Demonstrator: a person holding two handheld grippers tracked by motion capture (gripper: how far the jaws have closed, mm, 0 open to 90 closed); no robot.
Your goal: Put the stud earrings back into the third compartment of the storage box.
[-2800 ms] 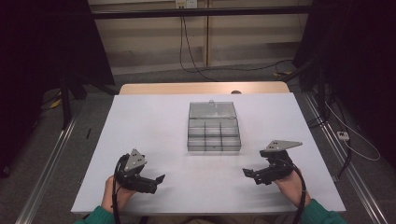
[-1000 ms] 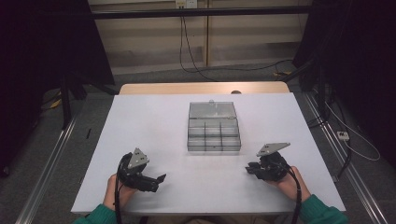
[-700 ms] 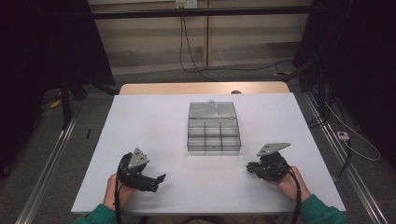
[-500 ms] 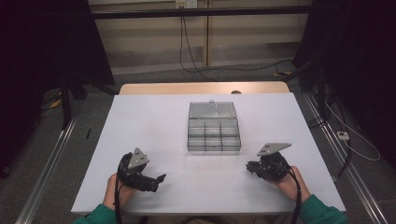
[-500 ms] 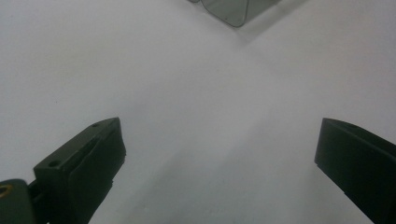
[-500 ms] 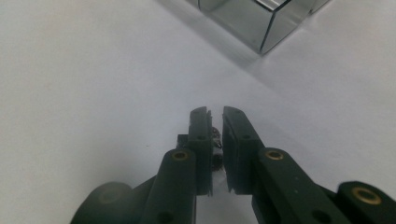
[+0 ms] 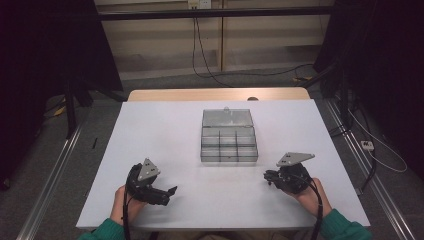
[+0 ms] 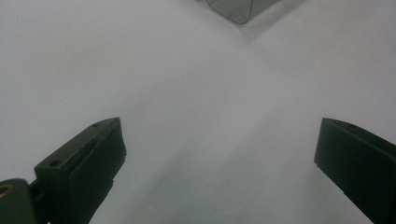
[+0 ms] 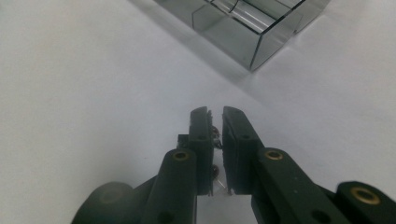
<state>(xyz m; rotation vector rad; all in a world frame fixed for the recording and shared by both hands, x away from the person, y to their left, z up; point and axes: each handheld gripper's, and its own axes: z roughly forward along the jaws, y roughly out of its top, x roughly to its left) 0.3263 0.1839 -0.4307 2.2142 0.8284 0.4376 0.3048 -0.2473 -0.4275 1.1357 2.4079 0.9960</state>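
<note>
A clear plastic compartment box stands mid-table with its lid open at the back; its near corner lies ahead of my right gripper. That gripper rests low at the front right and points left. Its jaws have just been closing and stand almost together, pinching a tiny part with thin wire legs. At the front left my left gripper hovers over the white table. Its jaws stand wide apart with nothing between them.
A corner of the box shows at the top of the left gripper view. Bare white tabletop surrounds the box on all sides. Black cables trail from both grippers toward the person's green sleeves. Beyond the table are a wooden edge and floor cables.
Since the earliest frame my right gripper has settled slightly and its jaws have drawn together. The left gripper and the box have stayed put.
</note>
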